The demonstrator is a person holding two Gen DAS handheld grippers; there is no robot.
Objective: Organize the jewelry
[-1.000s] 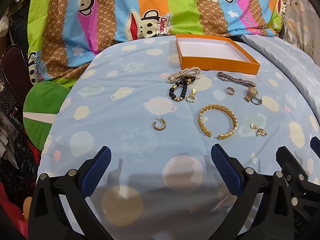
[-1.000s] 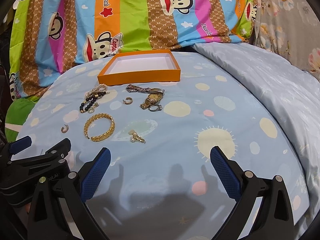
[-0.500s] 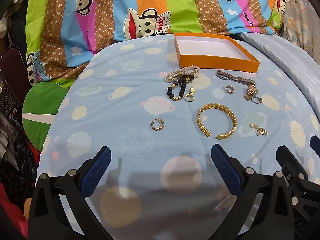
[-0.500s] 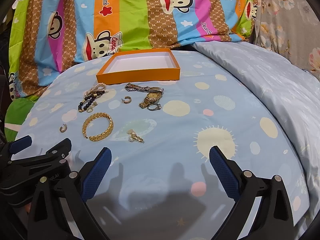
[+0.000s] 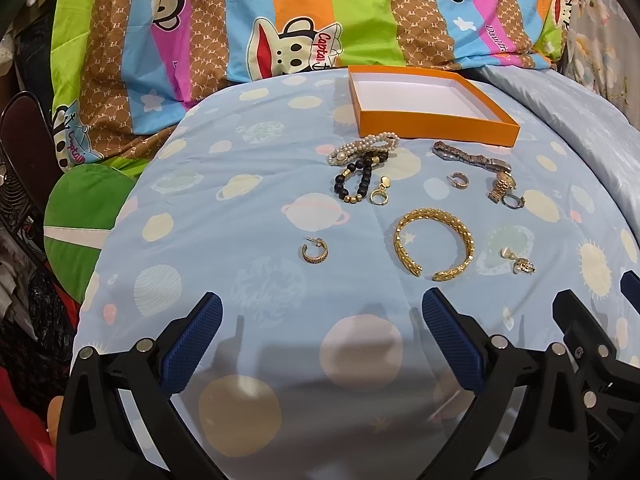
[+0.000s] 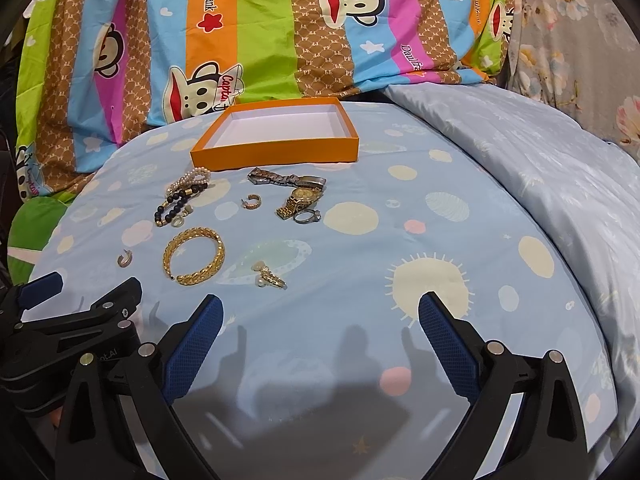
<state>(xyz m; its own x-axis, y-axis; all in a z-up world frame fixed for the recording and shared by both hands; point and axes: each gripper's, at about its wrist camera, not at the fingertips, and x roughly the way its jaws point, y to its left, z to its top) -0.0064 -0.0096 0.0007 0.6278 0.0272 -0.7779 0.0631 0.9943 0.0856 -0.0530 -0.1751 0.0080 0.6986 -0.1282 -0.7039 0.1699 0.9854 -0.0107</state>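
Bed with blue spotted sheet (image 5: 248,216), orange box (image 5: 434,130) at back, gold bangle (image 5: 434,246) nearest, my left gripper (image 5: 320,340) and right gripper (image 6: 320,340) both spread apart, holding nothing

The box (image 5: 436,128) is orange outside and white inside. The sheet (image 5: 248,216) is pale blue, printed with cream planets, suns and small pink dots. The quilt (image 6: 272,32) is striped in green, brown, blue, pink and orange, with monkey faces, stars and hearts. The bangle (image 5: 434,247) is gold with a woven pattern. The beads (image 5: 356,182) are black and gold; the pearls (image 5: 362,147) are cream. The watch (image 6: 298,196) is gold and silver. The pads (image 5: 192,346) are blue with a fine grid texture, on black arms.
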